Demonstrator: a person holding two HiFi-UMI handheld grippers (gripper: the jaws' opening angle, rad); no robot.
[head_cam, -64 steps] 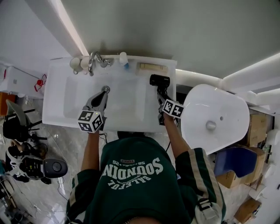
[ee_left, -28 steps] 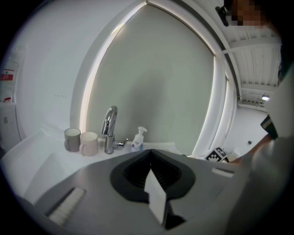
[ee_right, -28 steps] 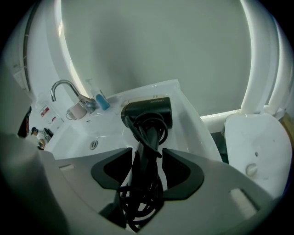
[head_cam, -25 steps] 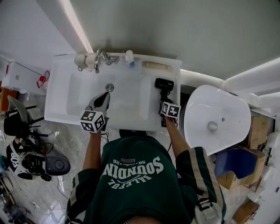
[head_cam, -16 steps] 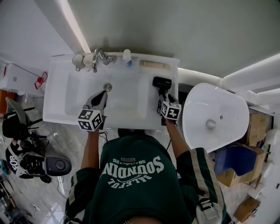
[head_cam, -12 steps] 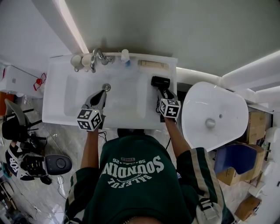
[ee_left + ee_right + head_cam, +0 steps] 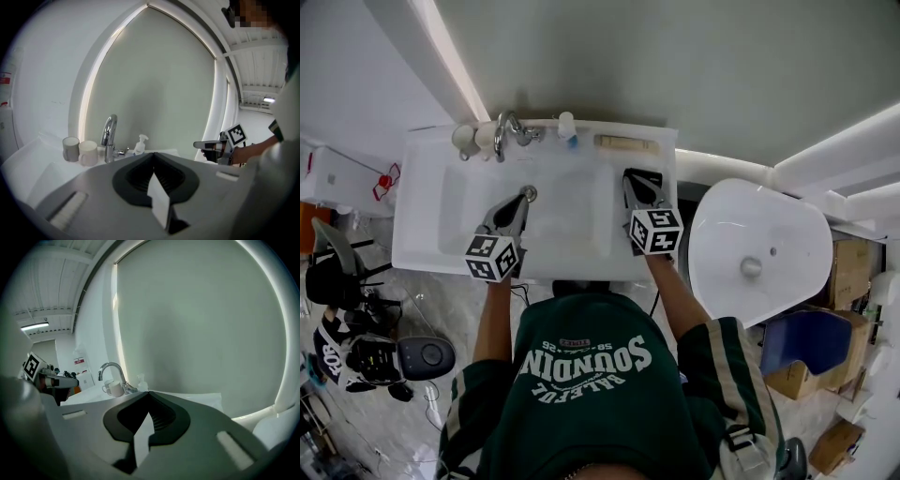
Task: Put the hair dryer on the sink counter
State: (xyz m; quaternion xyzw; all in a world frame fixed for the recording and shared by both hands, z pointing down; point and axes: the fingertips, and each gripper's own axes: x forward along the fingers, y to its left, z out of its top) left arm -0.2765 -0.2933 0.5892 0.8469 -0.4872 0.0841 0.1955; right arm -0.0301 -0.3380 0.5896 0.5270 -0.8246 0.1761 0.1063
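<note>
The dryer lies on the counter, right of the basin, mostly hidden under my right gripper. Its jaws are together and empty, the same for my left gripper. I judge the placing done; only pulling away is left.

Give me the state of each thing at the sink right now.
left gripper: shut, empty, over the sink counter.
right gripper: shut, empty, above the hair dryer.
hair dryer: lying on the sink counter, partly hidden.
faucet: no stream visible.
cups: upright beside the faucet.
soap bottle: upright.
</note>
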